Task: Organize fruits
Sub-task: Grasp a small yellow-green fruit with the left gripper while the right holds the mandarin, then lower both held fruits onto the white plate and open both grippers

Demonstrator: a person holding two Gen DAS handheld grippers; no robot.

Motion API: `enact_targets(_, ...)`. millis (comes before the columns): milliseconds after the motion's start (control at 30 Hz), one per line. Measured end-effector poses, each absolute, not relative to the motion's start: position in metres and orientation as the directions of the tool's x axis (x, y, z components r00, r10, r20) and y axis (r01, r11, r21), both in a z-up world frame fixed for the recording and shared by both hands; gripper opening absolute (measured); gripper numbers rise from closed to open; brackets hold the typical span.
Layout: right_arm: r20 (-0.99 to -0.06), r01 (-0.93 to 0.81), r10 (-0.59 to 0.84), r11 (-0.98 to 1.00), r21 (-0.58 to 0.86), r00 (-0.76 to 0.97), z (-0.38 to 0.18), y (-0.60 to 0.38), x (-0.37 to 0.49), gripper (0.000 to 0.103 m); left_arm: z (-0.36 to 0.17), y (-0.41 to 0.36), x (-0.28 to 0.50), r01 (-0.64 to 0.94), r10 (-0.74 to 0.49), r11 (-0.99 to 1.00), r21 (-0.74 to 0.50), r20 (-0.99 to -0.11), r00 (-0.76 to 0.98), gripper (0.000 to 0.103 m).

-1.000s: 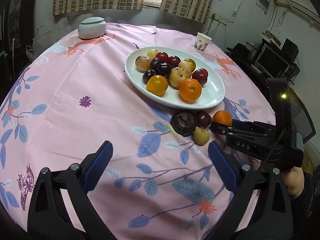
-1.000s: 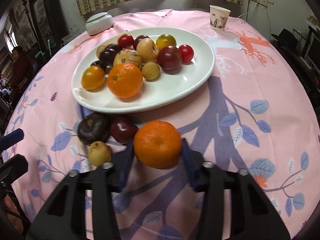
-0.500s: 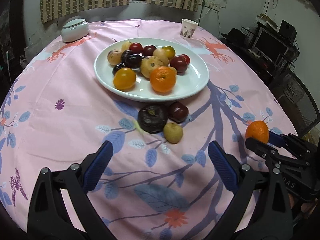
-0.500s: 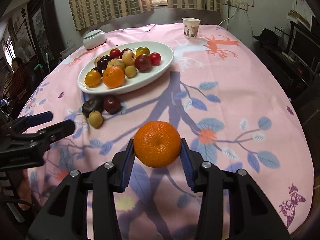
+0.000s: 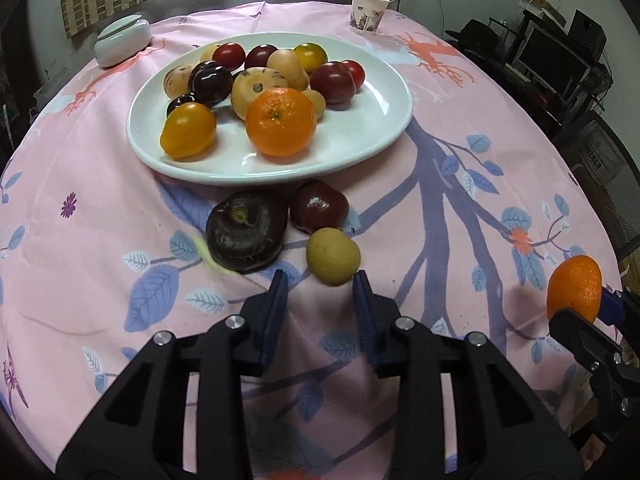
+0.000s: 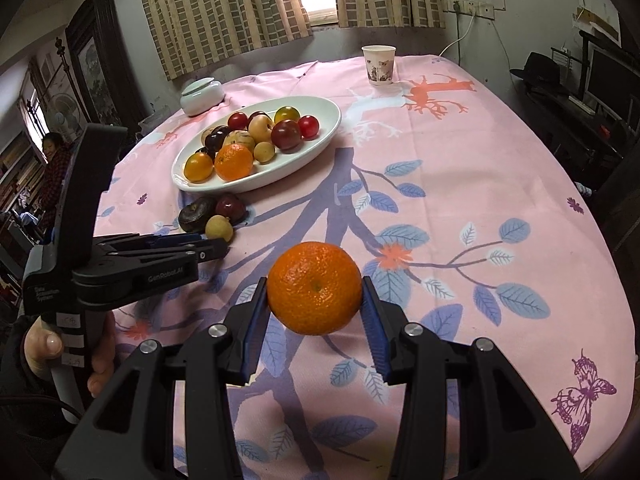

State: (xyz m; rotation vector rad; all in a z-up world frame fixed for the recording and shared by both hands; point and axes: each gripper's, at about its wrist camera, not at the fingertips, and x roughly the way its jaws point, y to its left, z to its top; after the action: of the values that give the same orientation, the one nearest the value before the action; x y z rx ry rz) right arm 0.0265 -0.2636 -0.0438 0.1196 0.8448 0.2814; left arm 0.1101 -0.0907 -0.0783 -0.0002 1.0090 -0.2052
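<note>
**Inspector:** State of the right gripper (image 6: 315, 306)?

**Assistant:** Clamped on an orange (image 6: 314, 287), both pads pressing its sides. The fruit is held above the pink tablecloth (image 6: 460, 152), well apart from the plate.

**Inspector:** Left gripper (image 5: 320, 286)?

**Assistant:** Jaws closing, nothing between them. The right fingertip (image 5: 360, 280) sits just beside a small yellow fruit (image 5: 333, 256), which lies on the cloth ahead of the tips.

**Inspector:** Surroundings?

**Assistant:** A dark flat fruit (image 5: 247, 232) and a dark red fruit (image 5: 319, 206) lie next to the yellow one. Beyond them stands the white plate (image 5: 380, 120), heaped with fruit. A paper cup (image 5: 367, 13) and a lidded jar (image 5: 122, 41) stand at the far edge.
</note>
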Motion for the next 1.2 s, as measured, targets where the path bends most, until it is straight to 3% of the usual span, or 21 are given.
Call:
enact_targets(133,-0.725,-0.204,0.302,0.953,0.223,0.619,-0.046,-0.262,0.026,0.045,-0.079,-0.099,0.115,0.183,-0.146,0.981,-0.056,-0.837,0.528,0.040)
enact_targets(400,-0.735,-0.205,0.308,0.951,0.230,0.605,-0.048,-0.259,0.029,0.045,-0.080,-0.105,0.125,0.188,-0.138,0.981,-0.040,-0.828,0.544,0.041)
enact_targets(567,-0.739,-0.203,0.302,0.953,0.224,0.602,-0.046,-0.255,0.030,0.045,-0.079,-0.100,0.122,0.196,-0.166,0.978,-0.069,-0.824,0.542,0.029)
enact_targets(967,-0.749,-0.235,0.316,0.947,0.217,0.582,-0.041,-0.222,0.038,0.045,-0.062,-0.067,0.102,0.208,-0.239,0.967,-0.145,-0.795,0.558,0.028)
enact_targets(1200,-0.747,-0.266,0.340,0.938,0.223,0.572,-0.032,-0.200,0.061,0.045,-0.041,-0.031,0.108,0.167,-0.219,0.975,-0.149,-0.783,0.583,0.028)
